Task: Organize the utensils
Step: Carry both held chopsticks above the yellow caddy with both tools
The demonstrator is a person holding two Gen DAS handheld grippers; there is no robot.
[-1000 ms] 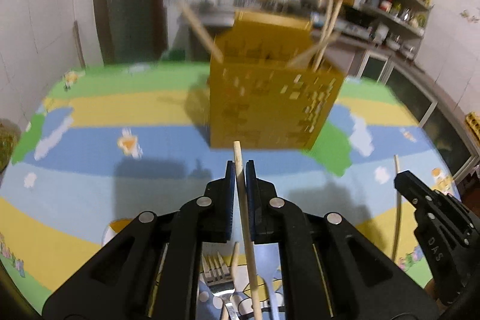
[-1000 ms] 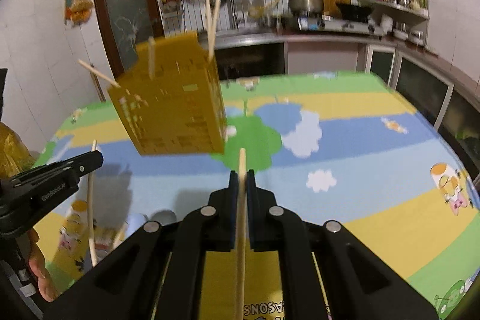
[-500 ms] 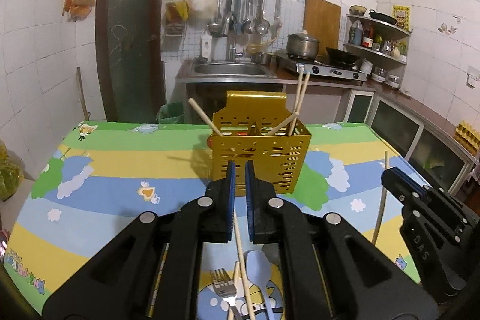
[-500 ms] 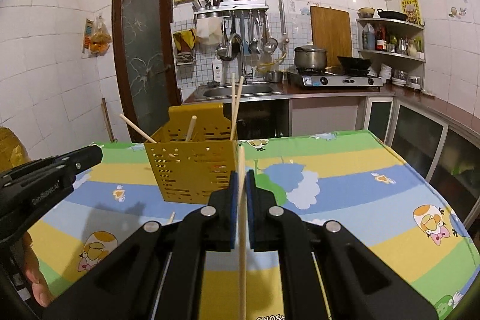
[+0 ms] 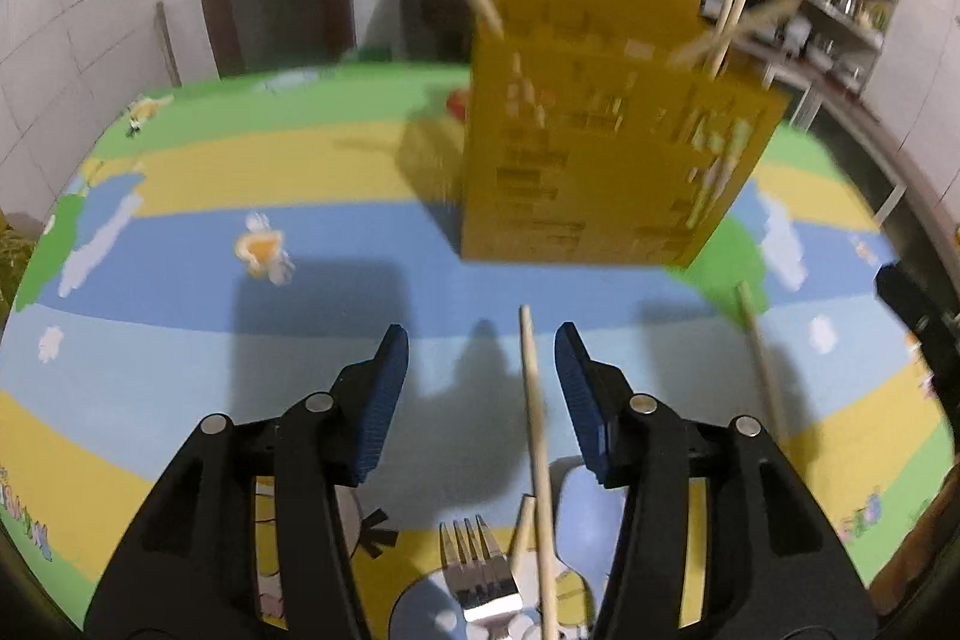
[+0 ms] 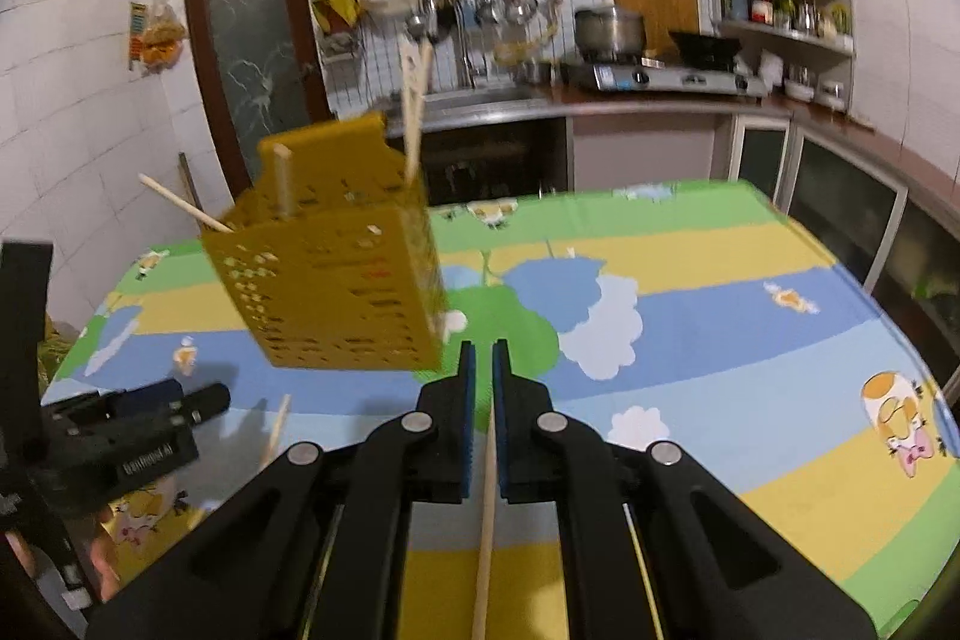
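Left wrist view: left hand-held gripper (image 5: 481,388) gapes wide; a chopstick (image 5: 534,430) stands loose between its pads.
Right hand-held gripper (image 6: 483,388): clamped on a second chopstick (image 6: 485,520).
Holder (image 6: 336,274): yellow, mid-bench.
Advice: aim tips over its open top.
Bench (image 6: 720,340): cartoon cloth.
Room: tiled kitchen.

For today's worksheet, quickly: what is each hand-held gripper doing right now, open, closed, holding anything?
Left hand-held gripper: open; a chopstick stands between its fingers, ungripped.
Right hand-held gripper: closed on a chopstick.
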